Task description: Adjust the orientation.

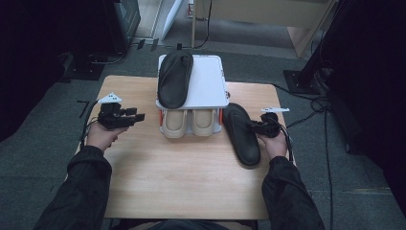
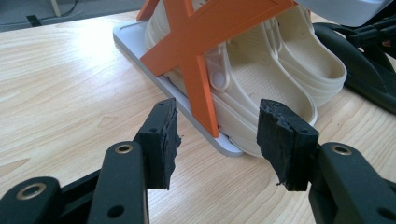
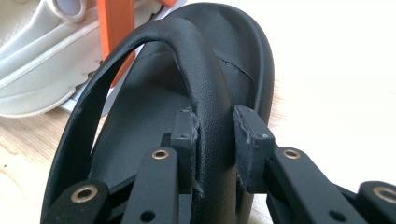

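No brand, label or writing can be read on anything here. The right gripper [image 1: 253, 126] has its jaws pinched on the strap of a black sandal [image 1: 242, 134] lying near the desk's [image 1: 186, 191] right edge, just beside the white shoe rack [image 1: 210, 81]. The left gripper [image 1: 139, 117] hovers near the left edge, jaws apart and holding nothing, facing the cream clogs [image 1: 189, 122] under the rack. A second black sandal [image 1: 174, 76] lies on top.

The table [image 1: 182, 177] is pale wood-grain laminate, smooth with a soft sheen. The black sandal [image 3: 205, 93] looks like matt, finely grained leather-like material; the cream clogs [image 2: 280, 70] are matt moulded foam-like plastic. The gripper pads [image 2: 280, 140] look like rough, frayed black rubber.
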